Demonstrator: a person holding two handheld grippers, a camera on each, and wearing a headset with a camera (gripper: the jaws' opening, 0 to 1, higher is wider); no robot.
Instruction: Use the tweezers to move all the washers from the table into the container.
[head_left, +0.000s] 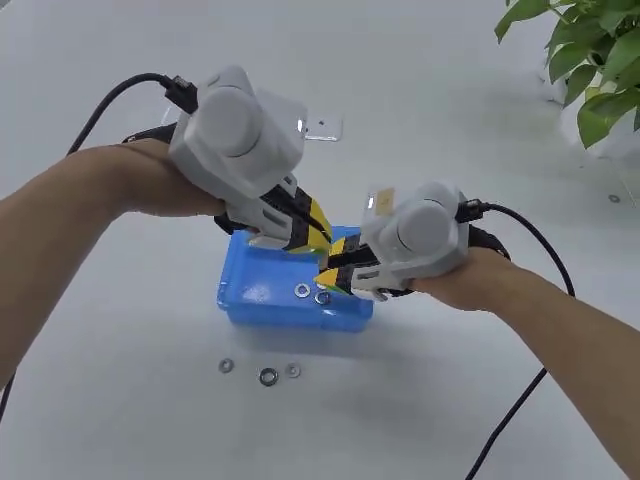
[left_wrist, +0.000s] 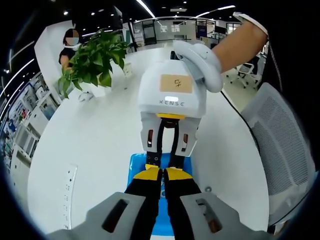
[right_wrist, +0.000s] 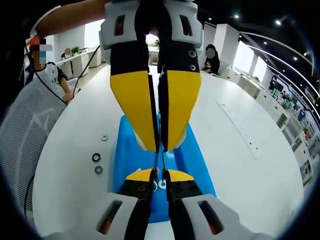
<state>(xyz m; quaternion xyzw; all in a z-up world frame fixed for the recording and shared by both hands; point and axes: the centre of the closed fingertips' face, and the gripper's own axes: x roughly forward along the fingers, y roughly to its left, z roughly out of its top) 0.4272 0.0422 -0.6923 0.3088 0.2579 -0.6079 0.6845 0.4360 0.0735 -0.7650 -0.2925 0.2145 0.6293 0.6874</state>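
Looking down, head view: left tongs (head_left: 312, 238) and right tongs (head_left: 330, 278) met over the blue container (head_left: 250, 300), which held two washers (head_left: 302, 291); three loose washers (head_left: 268, 376) lay on the counter (head_left: 430, 100) at its 7 o'clock.
Left gripper view: left tongs pressed together, facing the right tongs.
Right gripper view: both tongs pinched the tweezers (right_wrist: 158, 150), left from 12 o'clock, right from 6, probably one carrying and one squeezing.

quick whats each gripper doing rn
left gripper: closed on the tweezers.
right gripper: closed, apparently pinching the same tweezers, over the blue container.
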